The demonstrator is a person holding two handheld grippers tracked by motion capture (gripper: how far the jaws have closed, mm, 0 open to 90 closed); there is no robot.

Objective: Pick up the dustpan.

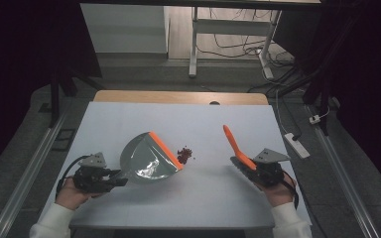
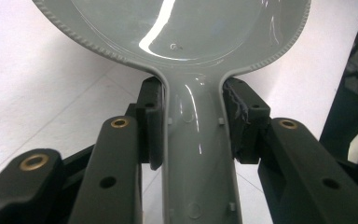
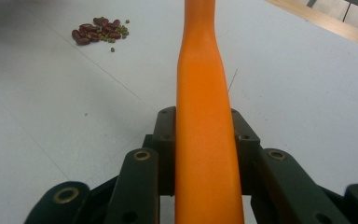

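A grey dustpan [image 1: 146,158] with an orange lip lies on the white table [image 1: 129,119], its mouth facing right. My left gripper [image 1: 114,178] is shut on its handle [image 2: 198,154], with both pads [image 2: 151,121] pressed against the sides. A small pile of red and green beans [image 1: 184,154] sits just right of the orange lip, and appears far left in the right gripper view [image 3: 100,30]. My right gripper [image 1: 250,166] is shut on an orange brush handle [image 3: 200,93]. The brush [image 1: 233,144] points away and up-left, with its dark bristles beside the gripper.
The table's wooden far edge [image 1: 178,96] shows beyond the white cover. A power strip [image 1: 296,145] and cables lie on the floor to the right. White desk legs [image 1: 194,44] stand behind the table.
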